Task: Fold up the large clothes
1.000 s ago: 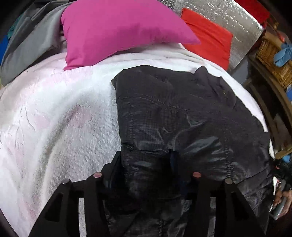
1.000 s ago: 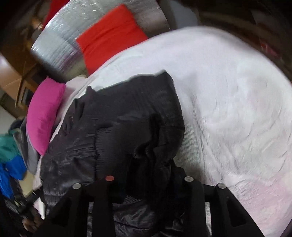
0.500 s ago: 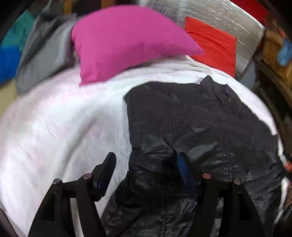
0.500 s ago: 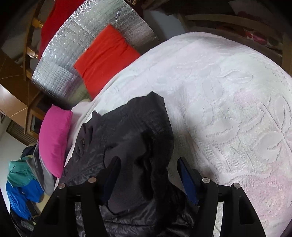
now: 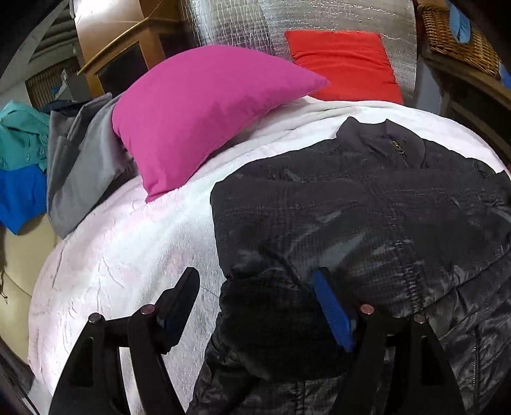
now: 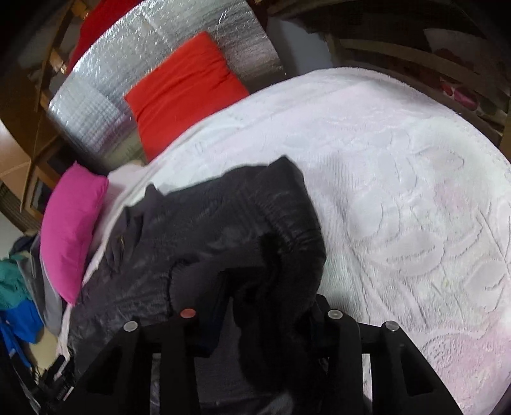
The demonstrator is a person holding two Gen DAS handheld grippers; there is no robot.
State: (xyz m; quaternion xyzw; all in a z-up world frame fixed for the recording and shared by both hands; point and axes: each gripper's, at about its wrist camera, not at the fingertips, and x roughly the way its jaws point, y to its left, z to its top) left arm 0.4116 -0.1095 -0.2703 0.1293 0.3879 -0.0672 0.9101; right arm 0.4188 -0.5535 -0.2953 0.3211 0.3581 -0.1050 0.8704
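Note:
A black quilted jacket (image 5: 367, 217) lies spread on the white bedspread (image 5: 127, 242), collar toward the pillows. My left gripper (image 5: 255, 274) stands open just above the jacket's near left corner. A dark fleecy fold lies loose between its fingers, and the blue pads (image 5: 332, 313) do not touch it. In the right wrist view the jacket (image 6: 217, 230) is bunched up at its near edge. My right gripper (image 6: 268, 297) is closing its jaws on that thick fold; the fabric fills the gap and hides the right finger.
A pink pillow (image 5: 198, 118) and a red pillow (image 5: 345, 64) lean at the head of the bed against a silver foil panel (image 5: 287, 19). Grey (image 5: 80, 166) and teal-and-blue clothes (image 5: 19, 159) pile at the left. A wicker basket (image 5: 456, 35) sits top right. Bare bedspread (image 6: 399, 191) stretches right of the jacket.
My left gripper let go of the jacket's edge, opened wide and drew back with a roll. My right gripper opened half a second ago and has closed again on the bunched fold.

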